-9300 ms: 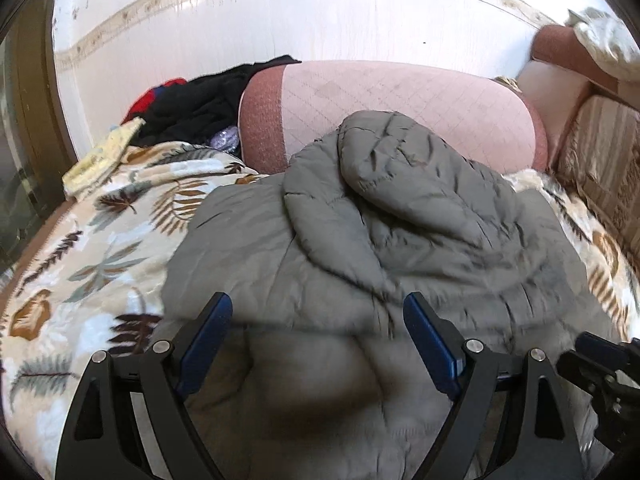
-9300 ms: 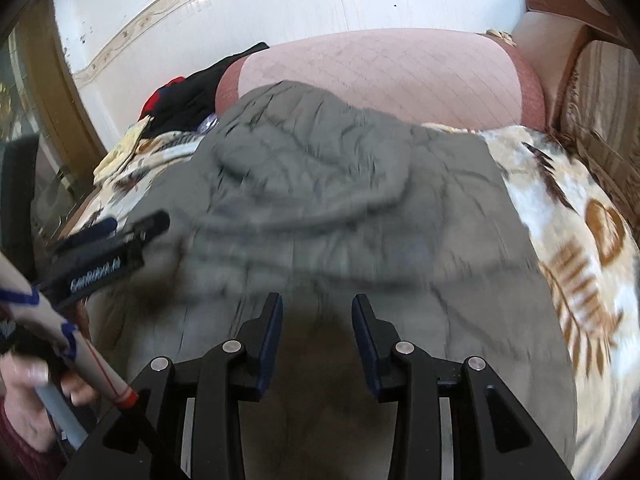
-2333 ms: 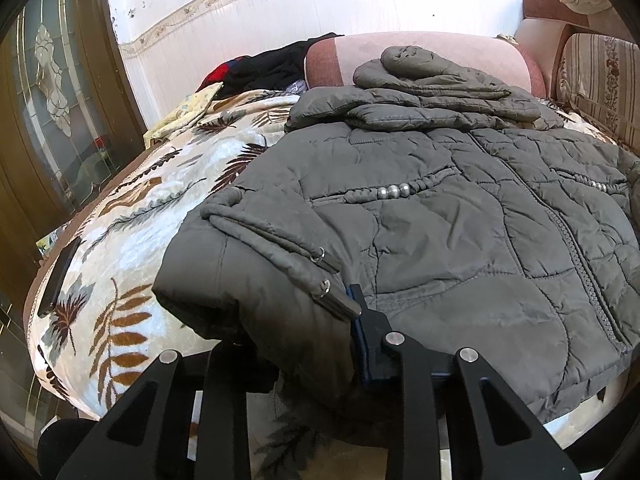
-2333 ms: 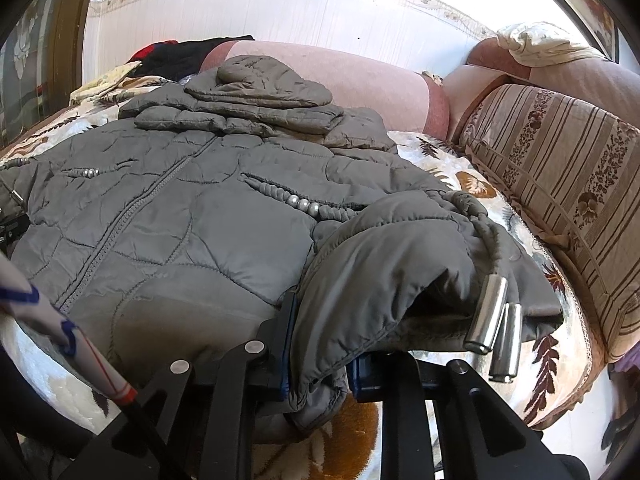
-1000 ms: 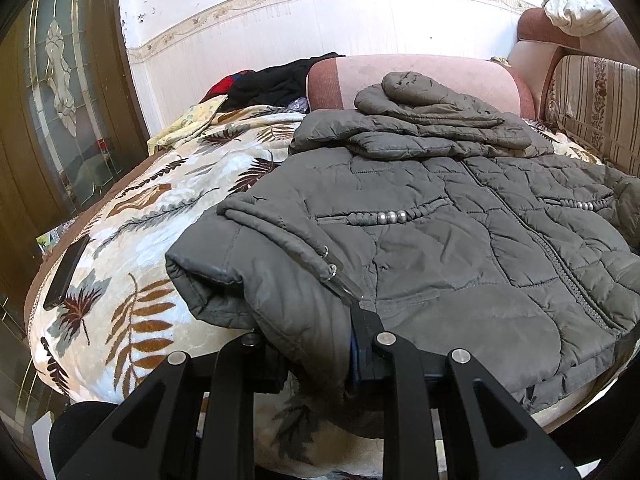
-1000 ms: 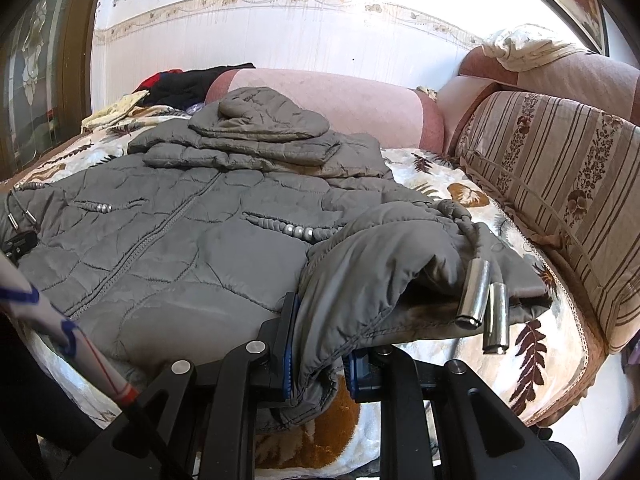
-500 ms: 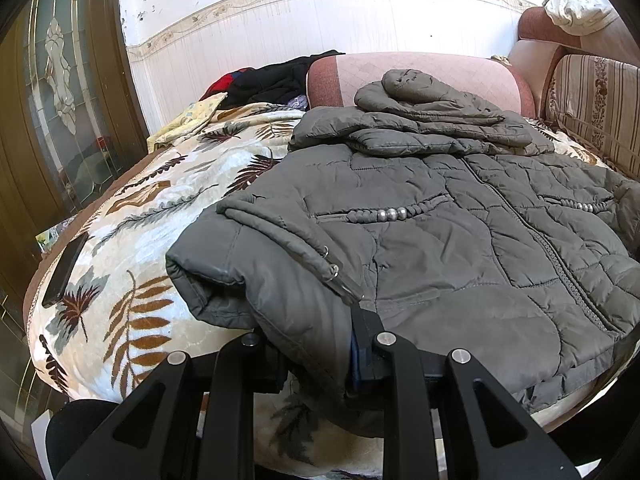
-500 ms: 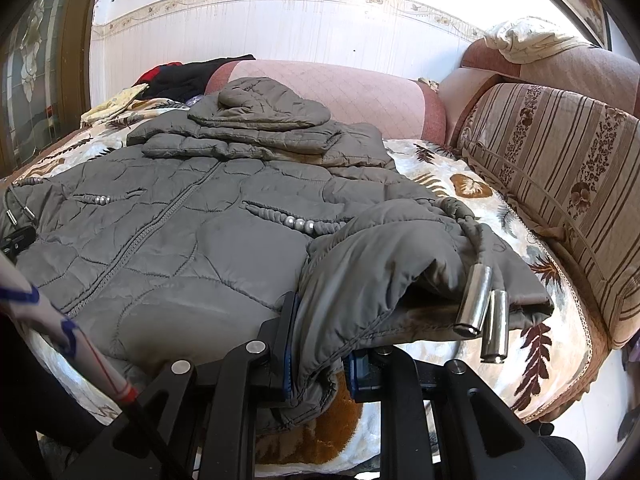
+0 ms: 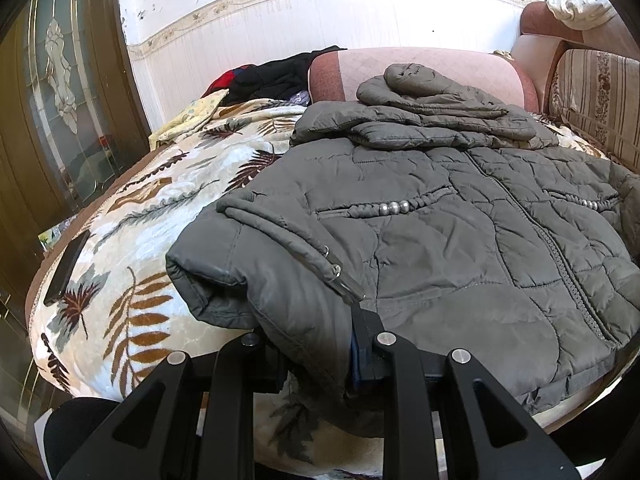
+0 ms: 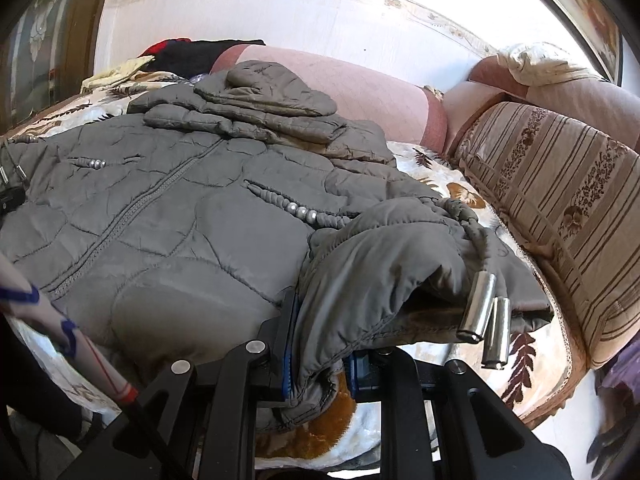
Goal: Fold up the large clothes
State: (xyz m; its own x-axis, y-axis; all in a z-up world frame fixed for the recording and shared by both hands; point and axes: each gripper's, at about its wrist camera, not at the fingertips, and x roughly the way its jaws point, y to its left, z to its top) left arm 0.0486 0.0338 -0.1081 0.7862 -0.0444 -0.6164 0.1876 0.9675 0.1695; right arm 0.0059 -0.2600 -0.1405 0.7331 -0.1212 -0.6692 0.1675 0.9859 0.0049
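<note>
On the leaf-print blanket (image 9: 132, 216): grey quilted jacket (image 9: 440, 248) spread front-up, hood at the far end against the pink bolster (image 9: 420, 68).

Left gripper (image 9: 316, 360) pinches the jacket's near-left hem corner; right gripper (image 10: 320, 352) pinches the near-right corner, where two metal cord ends (image 10: 486, 318) hang over the folded fabric. Surroundings: dark clothes pile (image 9: 276, 76) far left beside the bolster; a yellow cloth (image 9: 188, 120) just near of it; a dark flat object (image 9: 66, 268) on the blanket's left edge; striped sofa back (image 10: 560, 200) along the right. No containers in view.
</note>
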